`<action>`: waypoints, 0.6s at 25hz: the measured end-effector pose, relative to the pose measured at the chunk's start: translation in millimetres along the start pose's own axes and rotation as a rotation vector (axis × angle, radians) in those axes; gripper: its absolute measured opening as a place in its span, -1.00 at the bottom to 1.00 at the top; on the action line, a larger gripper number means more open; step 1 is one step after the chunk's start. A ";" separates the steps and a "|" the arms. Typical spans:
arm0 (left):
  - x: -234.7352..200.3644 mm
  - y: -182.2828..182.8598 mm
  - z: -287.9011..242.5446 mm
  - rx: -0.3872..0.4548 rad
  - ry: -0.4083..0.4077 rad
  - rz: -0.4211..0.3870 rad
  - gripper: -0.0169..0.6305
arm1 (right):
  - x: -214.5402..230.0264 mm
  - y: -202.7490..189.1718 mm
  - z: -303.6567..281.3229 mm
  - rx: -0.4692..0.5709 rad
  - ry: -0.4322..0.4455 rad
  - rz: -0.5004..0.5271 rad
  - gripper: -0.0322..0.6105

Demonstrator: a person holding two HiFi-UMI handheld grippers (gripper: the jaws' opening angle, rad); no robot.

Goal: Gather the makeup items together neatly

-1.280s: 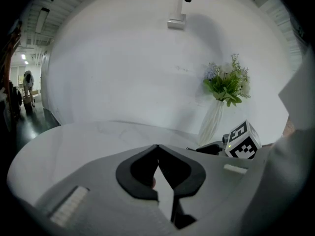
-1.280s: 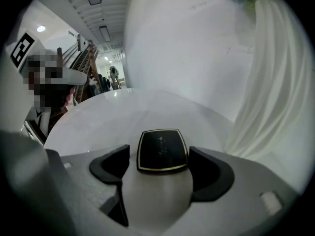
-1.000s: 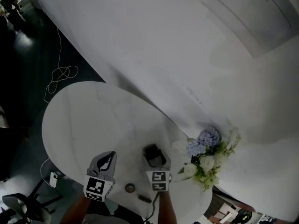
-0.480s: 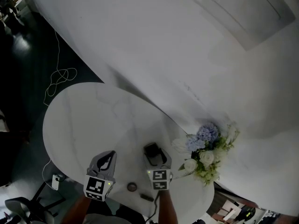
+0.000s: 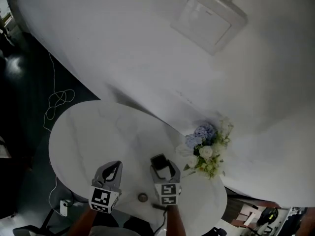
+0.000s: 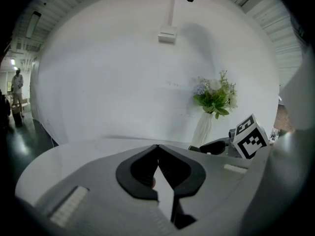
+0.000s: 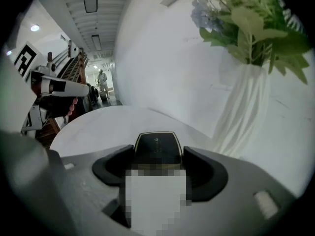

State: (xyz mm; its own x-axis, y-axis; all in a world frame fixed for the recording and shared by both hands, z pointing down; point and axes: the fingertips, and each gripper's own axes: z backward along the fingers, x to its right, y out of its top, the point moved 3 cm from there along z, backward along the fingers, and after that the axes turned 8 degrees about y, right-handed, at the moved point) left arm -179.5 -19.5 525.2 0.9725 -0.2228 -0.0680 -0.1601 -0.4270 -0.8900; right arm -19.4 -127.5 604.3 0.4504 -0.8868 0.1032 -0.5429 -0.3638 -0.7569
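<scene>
Your right gripper [image 5: 161, 162] has its jaws clamped on a dark compact [image 7: 157, 145], over the bench [image 5: 88, 132] just left of the flower vase [image 5: 203, 150]. Your left gripper [image 6: 158, 150] has its jaws together, with nothing seen between them. Judged step: carrying. Next, set the compact beside the small round pot [image 5: 142, 197], farther left of the vase.

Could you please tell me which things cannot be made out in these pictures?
Small round item, head view: too small and dim to identify.
Dark stick, head view: partly behind the right gripper, too small to identify.
Dark case between the right gripper's jaws, right gripper view: lower part covered by a mosaic patch; its print is too dim to read.
Vase, head view: hidden under the flowers.
</scene>
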 end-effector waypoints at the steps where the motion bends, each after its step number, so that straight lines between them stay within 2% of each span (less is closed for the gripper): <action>1: -0.6 4.3 2.4 0.010 -0.010 -0.007 -0.92 | -2.5 3.8 4.8 0.010 -0.011 -0.004 0.09; 9: -4.9 39.1 19.3 0.078 -0.109 -0.061 -0.92 | -25.8 33.2 39.4 0.087 -0.103 -0.039 0.09; 15: -3.3 54.6 30.2 0.107 -0.215 -0.100 -0.92 | -41.5 45.7 65.4 0.133 -0.198 -0.072 0.09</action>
State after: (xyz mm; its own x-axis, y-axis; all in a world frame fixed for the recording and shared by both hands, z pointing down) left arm -186.3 -15.7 463.2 0.9980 0.0119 -0.0617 -0.0541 -0.3394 -0.9391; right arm -16.6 -88.7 523.2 0.6221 -0.7819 0.0412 -0.4125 -0.3720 -0.8316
